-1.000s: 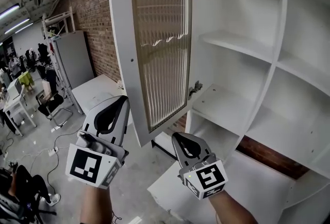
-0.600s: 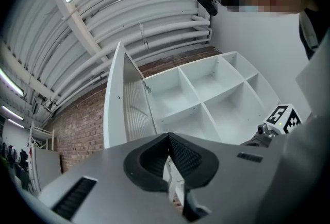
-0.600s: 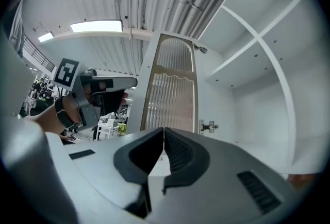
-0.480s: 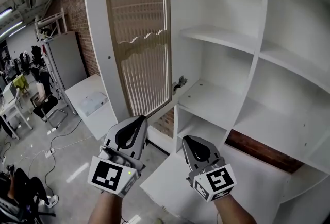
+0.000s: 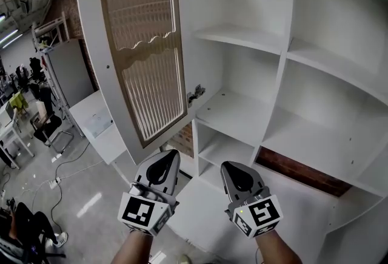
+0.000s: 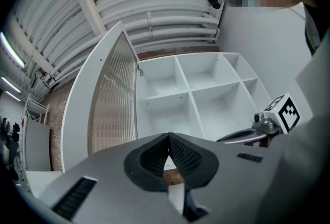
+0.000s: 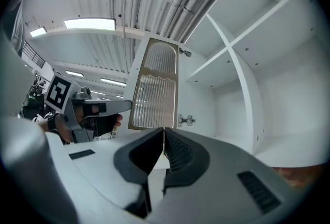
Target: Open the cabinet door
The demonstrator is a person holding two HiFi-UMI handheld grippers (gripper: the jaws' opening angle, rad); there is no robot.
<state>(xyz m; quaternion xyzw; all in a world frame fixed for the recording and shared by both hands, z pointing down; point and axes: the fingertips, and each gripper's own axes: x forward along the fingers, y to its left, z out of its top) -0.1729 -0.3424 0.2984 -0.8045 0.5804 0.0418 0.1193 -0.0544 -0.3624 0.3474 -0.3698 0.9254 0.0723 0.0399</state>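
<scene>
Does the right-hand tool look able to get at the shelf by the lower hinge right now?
Probably yes. The cabinet door is swung wide open to the left, so nothing stands between the right tool and that shelf. The tool sits lower, shut and empty.

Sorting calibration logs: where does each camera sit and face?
Head view: on the head, facing down at the open cabinet door and shelves; left gripper, right gripper, forearms show.
Left gripper view: on that gripper, facing up at the cabinet door; shut jaws, right gripper show.
Right gripper view: likewise, left gripper showing.
All share the cabinet door.
</scene>
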